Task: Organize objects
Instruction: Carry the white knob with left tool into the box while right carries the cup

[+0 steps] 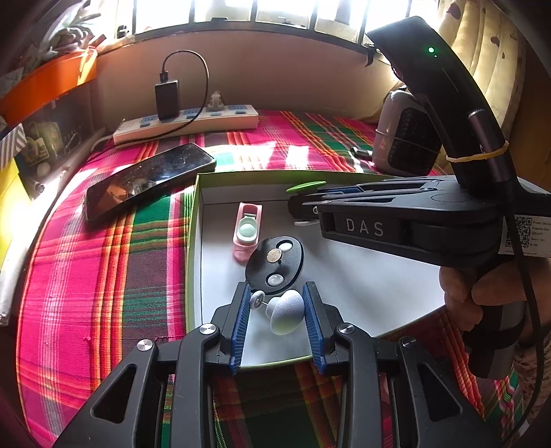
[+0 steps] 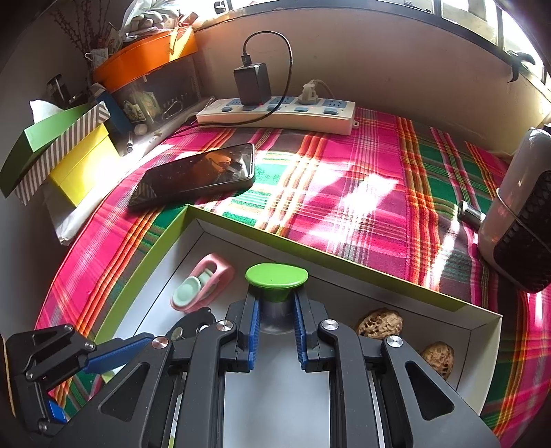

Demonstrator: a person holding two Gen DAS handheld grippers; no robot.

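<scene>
Green-capped stopper (image 2: 276, 275) between right fingers (image 2: 253, 327)

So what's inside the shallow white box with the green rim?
Inside the white box: a pink holder, a black oval disc carrying a coin, two walnuts, a green-topped knob. The grippers cover part of the floor.

Barred window (image 1: 275, 13) above beige wall (image 2: 378, 62); sunlight patches across plaid cloth (image 2: 344, 179); cream curtain (image 1: 482, 51) at right.
</scene>
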